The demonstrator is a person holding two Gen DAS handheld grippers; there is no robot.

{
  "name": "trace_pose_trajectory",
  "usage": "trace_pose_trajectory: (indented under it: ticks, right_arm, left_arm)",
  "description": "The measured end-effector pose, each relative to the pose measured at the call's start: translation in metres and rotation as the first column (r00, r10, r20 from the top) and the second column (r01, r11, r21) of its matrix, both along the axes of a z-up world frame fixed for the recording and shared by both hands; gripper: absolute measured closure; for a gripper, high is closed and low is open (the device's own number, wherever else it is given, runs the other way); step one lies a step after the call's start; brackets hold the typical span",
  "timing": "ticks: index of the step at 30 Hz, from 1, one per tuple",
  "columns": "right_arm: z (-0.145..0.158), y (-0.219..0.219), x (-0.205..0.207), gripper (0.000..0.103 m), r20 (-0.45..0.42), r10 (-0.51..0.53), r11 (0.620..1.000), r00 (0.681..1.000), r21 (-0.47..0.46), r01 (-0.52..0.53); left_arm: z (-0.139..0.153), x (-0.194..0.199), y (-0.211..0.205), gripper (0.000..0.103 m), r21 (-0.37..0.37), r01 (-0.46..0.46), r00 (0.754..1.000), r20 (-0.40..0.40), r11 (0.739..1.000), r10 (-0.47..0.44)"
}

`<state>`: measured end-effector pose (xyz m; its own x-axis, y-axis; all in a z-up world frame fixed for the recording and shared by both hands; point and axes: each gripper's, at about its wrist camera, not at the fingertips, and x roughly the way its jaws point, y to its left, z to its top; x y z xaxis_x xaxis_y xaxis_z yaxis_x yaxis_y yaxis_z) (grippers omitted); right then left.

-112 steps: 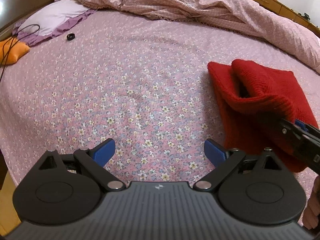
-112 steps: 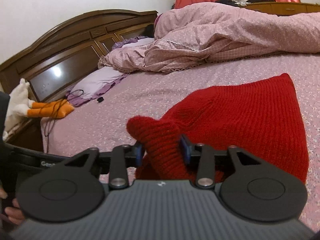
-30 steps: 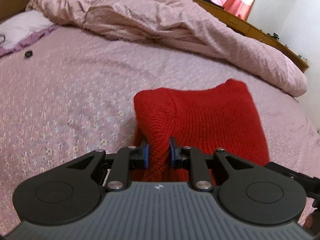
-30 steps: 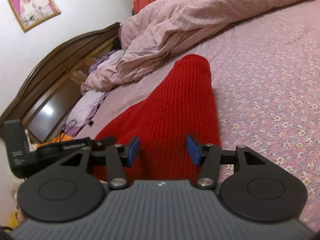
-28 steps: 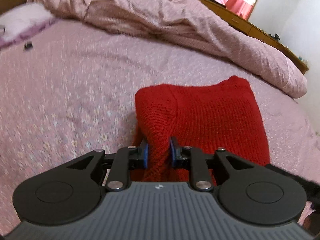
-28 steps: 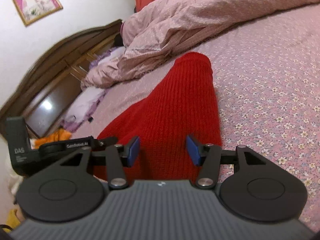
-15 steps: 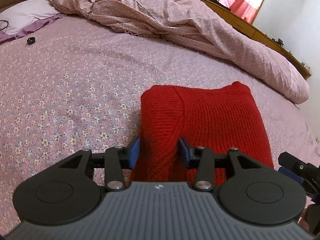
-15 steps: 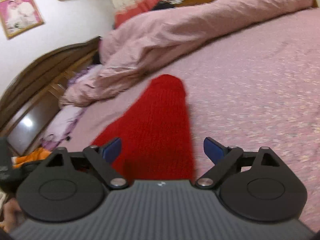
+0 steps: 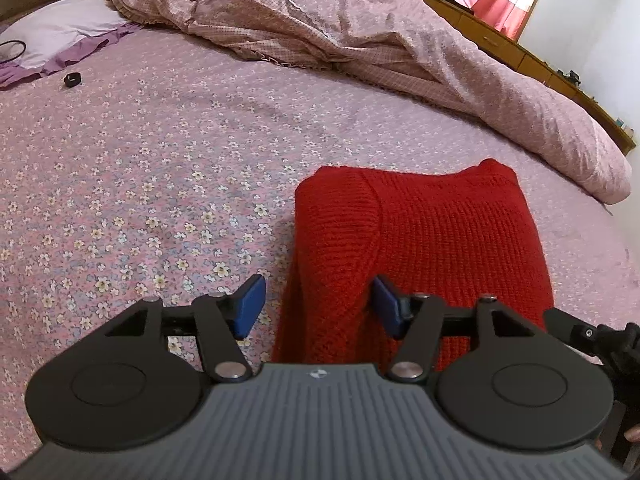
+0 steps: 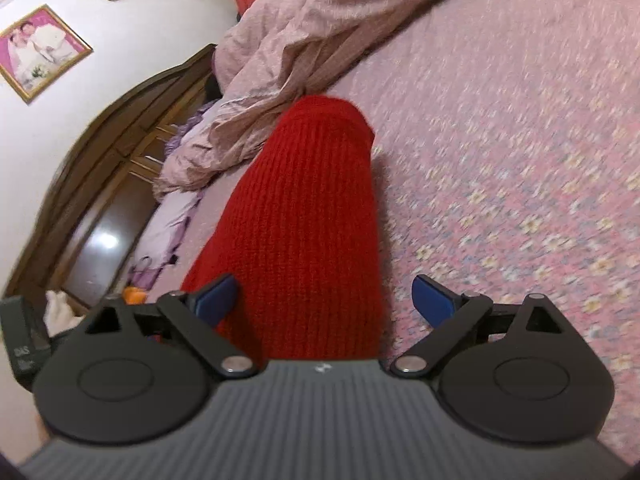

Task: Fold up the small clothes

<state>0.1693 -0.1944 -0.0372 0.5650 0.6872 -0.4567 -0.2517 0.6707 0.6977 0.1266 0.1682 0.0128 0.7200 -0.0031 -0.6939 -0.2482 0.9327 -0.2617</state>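
Observation:
A red knitted garment [image 9: 432, 232] lies folded into a narrow block on the floral pink bedsheet [image 9: 152, 168]. My left gripper [image 9: 318, 306] is open, its blue pads apart on either side of the garment's near left fold, holding nothing. In the right wrist view the same red garment [image 10: 304, 216] stretches away from me. My right gripper [image 10: 324, 300] is wide open over its near end and holds nothing. Part of the right gripper shows at the left wrist view's lower right edge.
A rumpled pink duvet [image 9: 360, 40] lies across the far side of the bed. A lilac pillow [image 9: 60, 28] and a small black ring [image 9: 73, 79] are at the far left. A dark wooden headboard [image 10: 120, 152] and an orange toy [image 10: 134, 295] are on the left in the right wrist view.
My left gripper was shut on the garment's left fold and has opened, letting it go. My right gripper has opened wider and tilted. The garment now lies flat.

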Motion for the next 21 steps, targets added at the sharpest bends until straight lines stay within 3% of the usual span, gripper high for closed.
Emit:
trace_pose_trajectory:
  ticks: [4, 11, 17, 21]
  right_arm:
    - [-0.014, 0.005, 0.008, 0.007, -0.053, 0.042, 0.996, 0.998, 0.082, -0.037]
    - [-0.010, 0.030, 0.007, 0.004, -0.029, 0.093, 0.995, 0.995, 0.042, -0.092]
    - [0.003, 0.025, 0.008, 0.034, 0.010, 0.080, 0.995, 0.997, 0.065, -0.080]
    - [0.016, 0.018, 0.007, 0.041, 0.007, 0.078, 0.982, 0.997, 0.172, -0.078]
  left_arm:
    - [-0.001, 0.000, -0.001, 0.037, 0.023, -0.001, 1.000, -0.002, 1.000, 0.001]
    - [-0.002, 0.000, -0.002, 0.036, 0.044, -0.006, 1.000, -0.001, 0.999, 0.006]
    - [-0.005, 0.003, 0.001, 0.036, 0.004, -0.002, 1.000, 0.005, 1.000, 0.002]
    - [-0.004, 0.004, -0.002, 0.036, -0.029, 0.012, 1.000, 0.023, 1.000, -0.011]
